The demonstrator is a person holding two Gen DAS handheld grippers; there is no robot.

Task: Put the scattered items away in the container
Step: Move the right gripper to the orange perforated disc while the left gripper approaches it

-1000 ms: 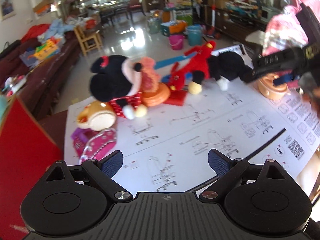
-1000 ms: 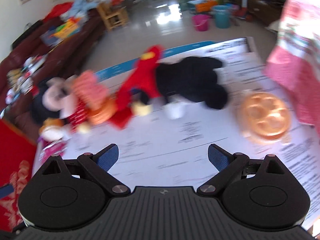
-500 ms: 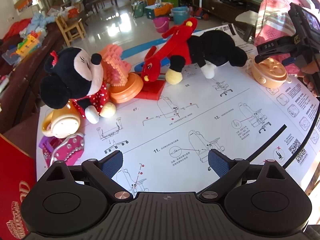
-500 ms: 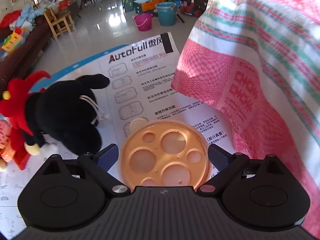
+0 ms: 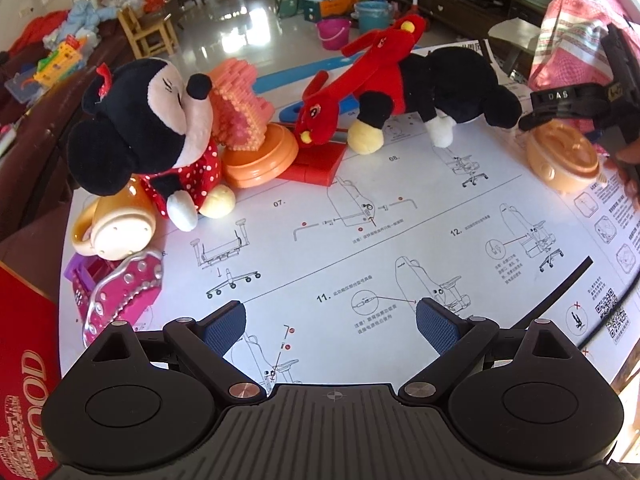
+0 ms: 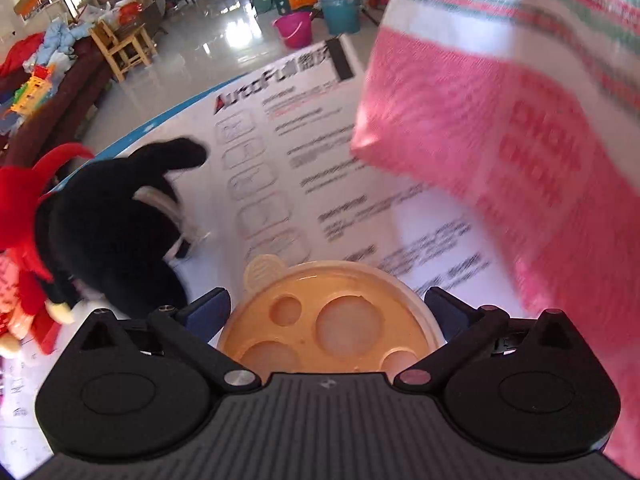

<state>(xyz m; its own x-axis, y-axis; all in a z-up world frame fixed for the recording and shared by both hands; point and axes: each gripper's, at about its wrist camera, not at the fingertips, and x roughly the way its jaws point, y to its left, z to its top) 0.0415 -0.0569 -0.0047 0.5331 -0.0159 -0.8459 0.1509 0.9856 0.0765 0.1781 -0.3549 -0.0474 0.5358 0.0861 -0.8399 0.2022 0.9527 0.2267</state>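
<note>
Straddling the round orange lid with my right gripper, I have its fingers still spreading, one on each side of the rim, pads not yet pressing. It lies flat on the tabletop, beside the pink woven bag. My left gripper, fingers open and empty, is well apart.

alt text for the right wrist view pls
The right gripper straddles a round orange lid on a printed instruction sheet, jaws opening, pads not touching it. A black plush lies left; a pink woven bag fills the right.
</note>
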